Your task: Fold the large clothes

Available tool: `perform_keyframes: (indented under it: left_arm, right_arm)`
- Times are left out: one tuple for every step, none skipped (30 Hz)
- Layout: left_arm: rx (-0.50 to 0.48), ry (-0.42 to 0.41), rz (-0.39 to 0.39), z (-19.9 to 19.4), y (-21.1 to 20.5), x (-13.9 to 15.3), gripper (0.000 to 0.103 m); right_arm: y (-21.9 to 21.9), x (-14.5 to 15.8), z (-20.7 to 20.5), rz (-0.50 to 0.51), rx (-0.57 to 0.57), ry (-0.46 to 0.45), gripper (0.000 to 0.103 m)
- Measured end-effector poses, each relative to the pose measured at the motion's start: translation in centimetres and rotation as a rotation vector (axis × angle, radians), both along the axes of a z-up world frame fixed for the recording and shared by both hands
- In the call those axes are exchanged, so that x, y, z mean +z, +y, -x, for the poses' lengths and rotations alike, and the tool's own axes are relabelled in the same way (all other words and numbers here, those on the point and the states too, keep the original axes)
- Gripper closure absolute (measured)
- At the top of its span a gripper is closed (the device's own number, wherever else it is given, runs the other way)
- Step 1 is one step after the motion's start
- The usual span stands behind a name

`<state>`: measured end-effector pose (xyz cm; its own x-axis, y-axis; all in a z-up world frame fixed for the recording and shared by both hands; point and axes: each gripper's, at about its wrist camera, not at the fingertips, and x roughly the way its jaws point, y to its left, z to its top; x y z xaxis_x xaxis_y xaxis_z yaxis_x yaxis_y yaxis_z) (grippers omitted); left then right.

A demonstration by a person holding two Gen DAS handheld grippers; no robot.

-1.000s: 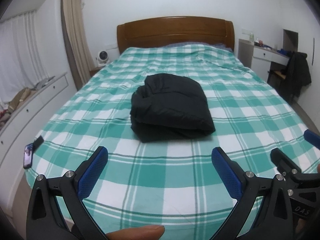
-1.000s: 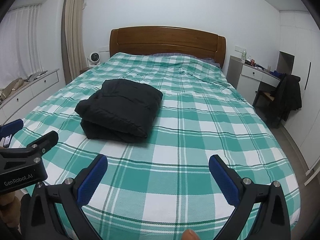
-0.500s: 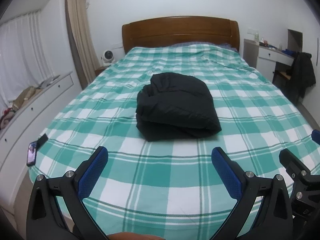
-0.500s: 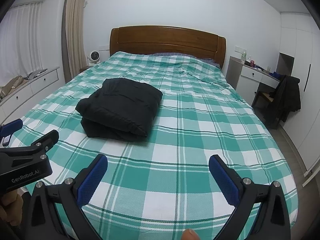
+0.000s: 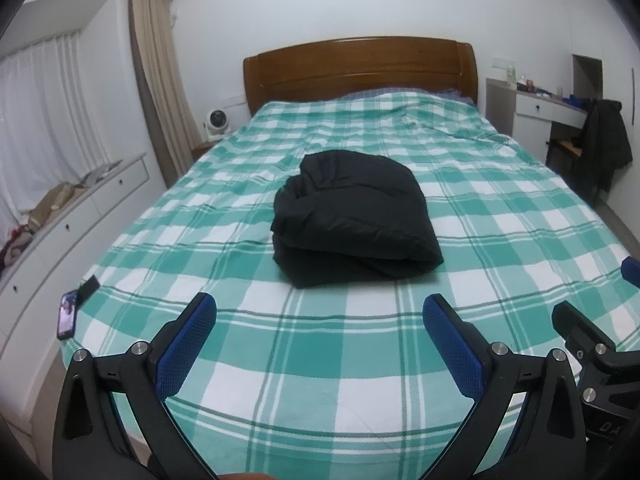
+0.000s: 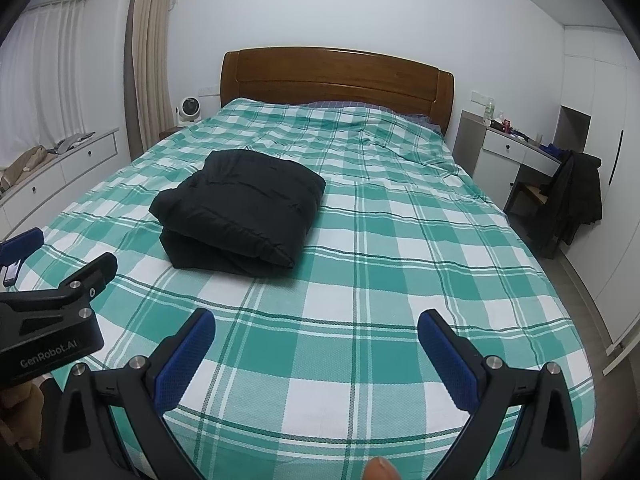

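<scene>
**Asker:** While you hang at the foot of the bed (image 5: 248, 372), what lies ahead of you?

**Me:** Green-and-white checked cover, wall to wall in both my views, wooden headboard (image 6: 336, 76) at the far end. On it, about midway up and a little to my left of centre, sits the black jacket (image 5: 352, 216), already doubled into a thick, puffy bundle. Nothing else lies near it; only a phone (image 5: 67, 316) rests on the left edge of the cover, well apart.

**Asker:** And your jaws?

**Me:** Both pairs are spread wide and empty. My left gripper (image 5: 320, 320) and right gripper (image 6: 316, 332) hover over the near end of the bed, short of the bundle, touching nothing.

**Asker:** How would the jacket handle?

**Me:** My guess is light, soft and springy, with a smooth shell that could slide between my pads. The layers may puff open if I pinch only the top one. I would take the stacked near edge, one pair toward each corner, biting through all the layers.

**Asker:** Room to move?

**Me:** Plenty on the right half of the bed; the left side has less before the edge drops off toward the drawers (image 5: 60, 232).
</scene>
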<state>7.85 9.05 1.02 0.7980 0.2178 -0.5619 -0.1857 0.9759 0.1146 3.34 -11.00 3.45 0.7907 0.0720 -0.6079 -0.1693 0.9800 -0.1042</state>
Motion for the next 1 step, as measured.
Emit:
perform_keyframes:
  left_arm:
    - [-0.004, 0.002, 0.004, -0.03, -0.01, -0.02, 0.0]
  right_arm:
    - [-0.03, 0.01, 0.02, 0.001, 0.0, -0.001, 0.0]
